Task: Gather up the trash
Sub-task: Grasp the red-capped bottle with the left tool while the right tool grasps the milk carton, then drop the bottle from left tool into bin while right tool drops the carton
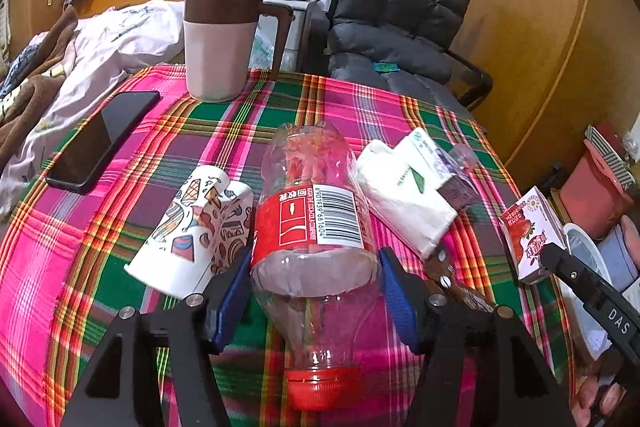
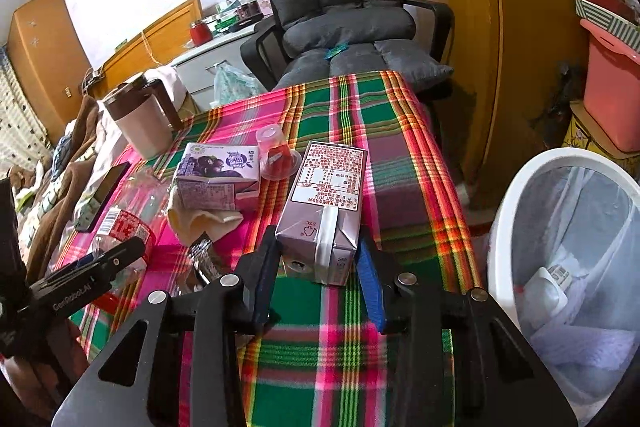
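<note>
Both grippers grasp trash on the plaid table (image 1: pixel 168 131). The left gripper (image 1: pixel 316 267) has its blue pads against the sides of an empty bottle (image 1: pixel 312 219) lying cap-near, seemingly clamped for lifting. The right gripper (image 2: pixel 318 259) holds a strawberry carton (image 2: pixel 326 203) by its near end, apparently raised for carrying. Only the right view shows the lined bin (image 2: pixel 560 247) beside the table's right edge, a container already inside, and a grape carton (image 2: pixel 218 181). Only the left view shows the crushed paper cup (image 1: pixel 192 231) left of the bottle. The mug (image 1: pixel 220 43) and phone (image 1: pixel 100 139) stand far left, likely not trash.
</note>
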